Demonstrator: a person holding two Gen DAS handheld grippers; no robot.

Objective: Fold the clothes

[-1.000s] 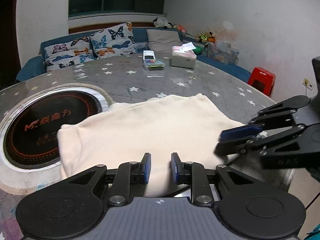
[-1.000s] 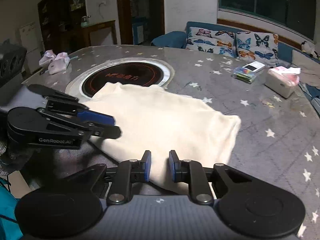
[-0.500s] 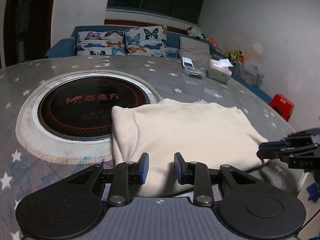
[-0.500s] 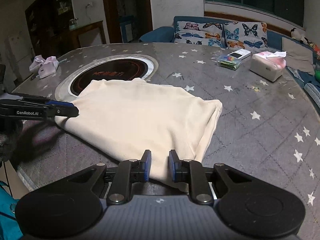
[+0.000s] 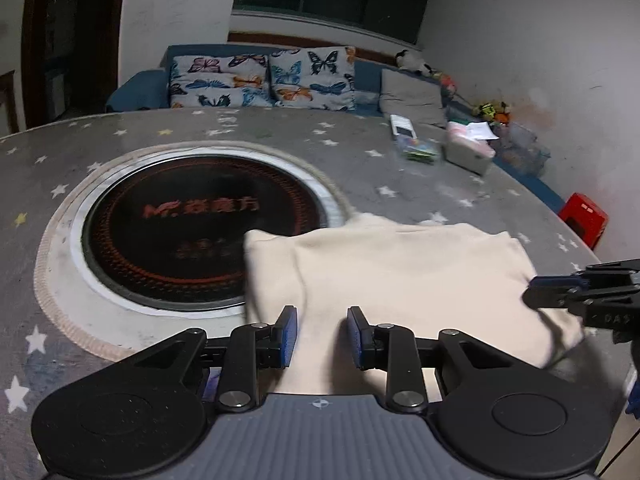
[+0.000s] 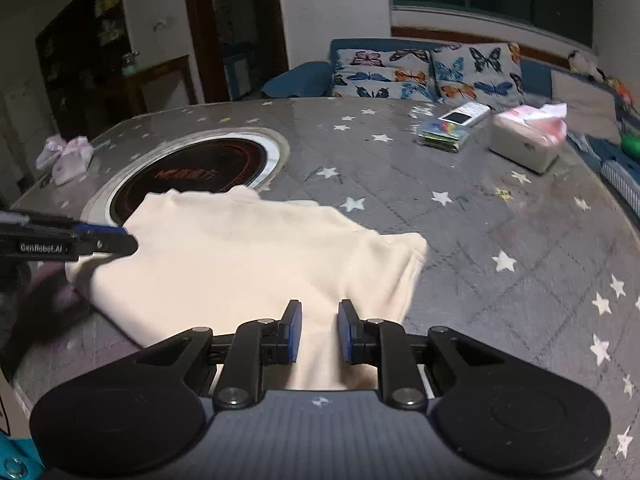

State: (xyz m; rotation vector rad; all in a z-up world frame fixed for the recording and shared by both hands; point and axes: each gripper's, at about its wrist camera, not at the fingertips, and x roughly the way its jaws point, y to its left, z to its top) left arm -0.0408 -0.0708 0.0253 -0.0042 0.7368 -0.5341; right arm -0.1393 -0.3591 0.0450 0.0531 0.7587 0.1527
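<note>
Both grippers' jaws open over cream garment [image 5: 400, 276], left gripper [image 5: 318, 330] swung further left, right gripper [image 6: 319, 330] steady

Garment [image 5: 400, 276] on table [image 5: 240, 128], beside round hob [image 5: 192, 232].

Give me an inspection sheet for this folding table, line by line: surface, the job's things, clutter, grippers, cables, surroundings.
Surface: grey star-print table with a round black cooktop set in it.
Job's things: cream garment lying folded, one corner over the cooktop rim.
Clutter: tissue box, phone on a small box, pink baby shoes.
Grippers: left gripper and right gripper both open, garment's near edge between their fingers.
Cables: nothing seen.
Surroundings: blue sofa with butterfly cushions, red stool, dark window.
</note>
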